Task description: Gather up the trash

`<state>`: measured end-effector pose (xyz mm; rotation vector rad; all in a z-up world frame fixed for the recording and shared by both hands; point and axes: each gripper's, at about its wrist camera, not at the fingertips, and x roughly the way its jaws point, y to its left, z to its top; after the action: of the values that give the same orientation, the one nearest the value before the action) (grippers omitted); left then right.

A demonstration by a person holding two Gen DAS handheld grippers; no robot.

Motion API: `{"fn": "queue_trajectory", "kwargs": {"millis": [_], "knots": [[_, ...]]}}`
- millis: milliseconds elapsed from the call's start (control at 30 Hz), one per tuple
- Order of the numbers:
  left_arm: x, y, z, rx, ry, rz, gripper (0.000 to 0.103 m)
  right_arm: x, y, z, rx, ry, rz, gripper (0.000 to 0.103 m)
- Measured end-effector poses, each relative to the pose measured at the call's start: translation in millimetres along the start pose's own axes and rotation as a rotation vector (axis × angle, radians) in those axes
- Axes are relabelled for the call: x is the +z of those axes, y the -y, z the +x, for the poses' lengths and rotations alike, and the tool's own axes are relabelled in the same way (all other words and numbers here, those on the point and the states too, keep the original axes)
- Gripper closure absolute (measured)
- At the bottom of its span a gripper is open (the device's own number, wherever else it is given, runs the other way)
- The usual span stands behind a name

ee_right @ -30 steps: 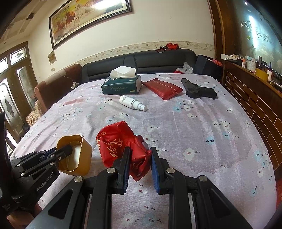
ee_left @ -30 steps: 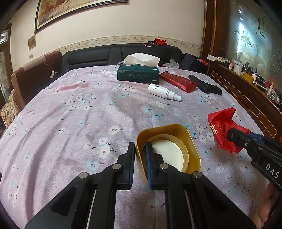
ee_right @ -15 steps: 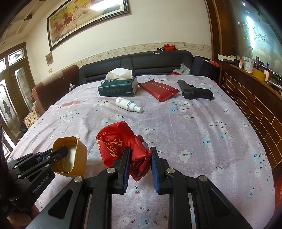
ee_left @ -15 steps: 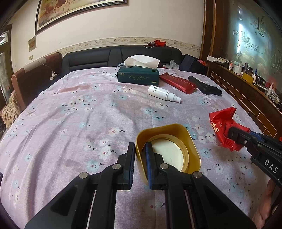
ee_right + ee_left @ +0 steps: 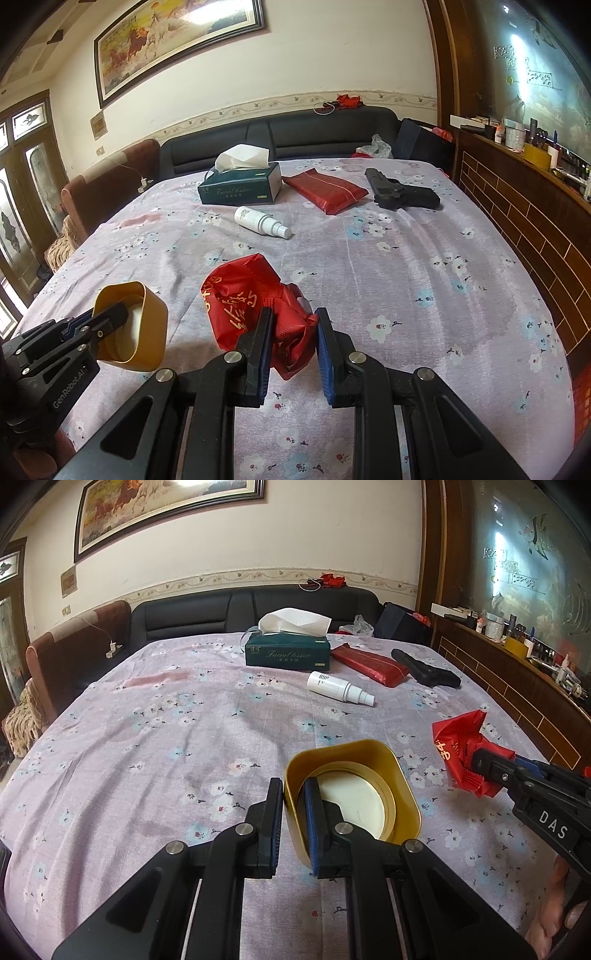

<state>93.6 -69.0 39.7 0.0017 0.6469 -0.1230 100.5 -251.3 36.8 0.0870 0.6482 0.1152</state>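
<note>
Both tools have lifted slightly since a second ago, each keeping its load. At seven o'clock in the right view, the left gripper [image 5: 293,808] pinches the wall of the gold tin [image 5: 369,771], tilted open as a bin. At centre, the right gripper [image 5: 293,332] clenches the red wrapper [image 5: 240,295], held just beside the tin above the tablecloth [image 5: 406,266], probably to drop in.

Gold tin [image 5: 388,775]; red wrapper [image 5: 240,302].

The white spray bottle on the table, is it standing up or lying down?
Lying down. The white spray bottle rests on its side on the flowered tablecloth, nozzle pointing right, in front of the green tissue box.
</note>
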Motion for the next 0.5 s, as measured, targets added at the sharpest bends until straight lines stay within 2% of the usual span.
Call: {"fn": "queue_trajectory", "kwargs": {"millis": [267,500], "knots": [[2.4,2.4,-7.0,-0.006,0.023,0.008,0.092,8.4,1.6,-10.8,-0.009,0.010,0.016,0.080],[3.0,1.3,-8.8,-0.036,0.017,-0.010,0.092,10.2,7.8,-39.1,0.013,0.012,0.042,0.080]]}}
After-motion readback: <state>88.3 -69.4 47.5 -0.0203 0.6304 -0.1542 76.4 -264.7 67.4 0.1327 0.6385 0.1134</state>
